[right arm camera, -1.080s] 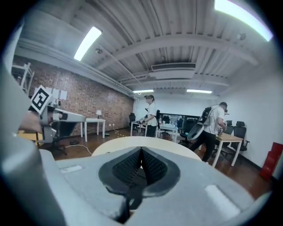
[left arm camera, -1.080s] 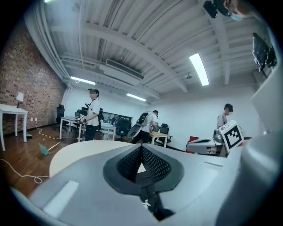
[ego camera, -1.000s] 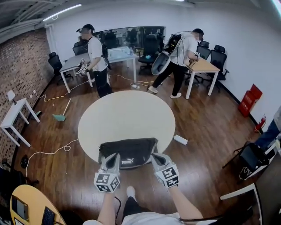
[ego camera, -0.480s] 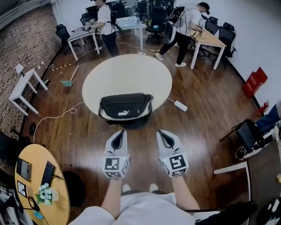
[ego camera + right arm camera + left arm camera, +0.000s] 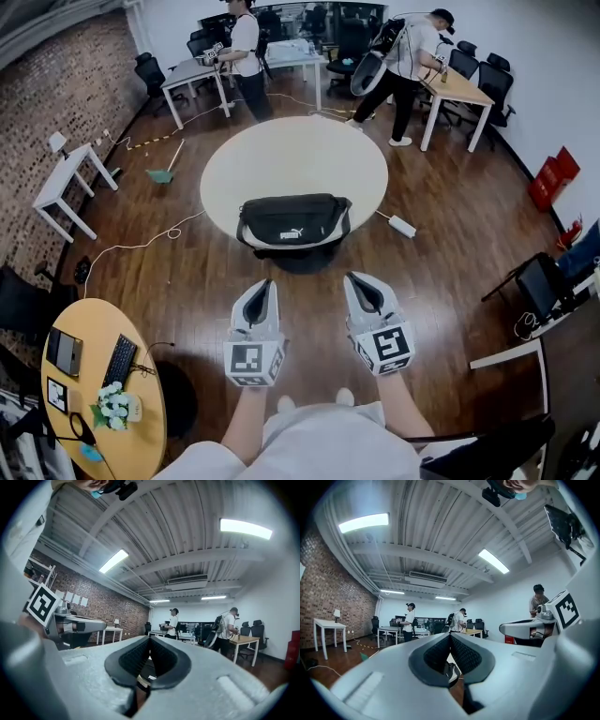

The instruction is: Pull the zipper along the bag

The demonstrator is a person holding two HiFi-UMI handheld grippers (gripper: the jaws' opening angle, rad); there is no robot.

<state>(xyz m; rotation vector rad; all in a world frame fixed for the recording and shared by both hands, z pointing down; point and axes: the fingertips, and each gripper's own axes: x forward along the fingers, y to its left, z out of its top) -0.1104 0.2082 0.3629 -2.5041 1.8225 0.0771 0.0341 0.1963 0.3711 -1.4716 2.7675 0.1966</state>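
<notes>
left tool point(image 5: 263, 287): being held level over the floor, jaws pressed together tip to tip, nothing being gripped
right tool point(image 5: 362, 282): being held level beside the left tool, a gap being left between the two; jaws likewise closed, nothing between them
wooden desk point(image 5: 103, 394): round, at near left; a keyboard point(image 5: 120, 359) and a small bunch of flowers point(image 5: 112, 405) being carried on it
floor point(image 5: 187, 281): dark wood boards, being crossed by a white cable point(image 5: 131, 247) at left
bag point(image 5: 293, 223): black, white logo on the near face; being carried at the near edge of the bench, ahead of both tools and well apart from them, being touched by neither
zipper: too small to be made out
bench point(image 5: 291, 155): round, white top
power strip point(image 5: 401, 226): being left on the floor just right of the bench
far desks: one person point(image 5: 246, 47) being seen standing at the left desk, another person point(image 5: 412, 58) at the right one
</notes>
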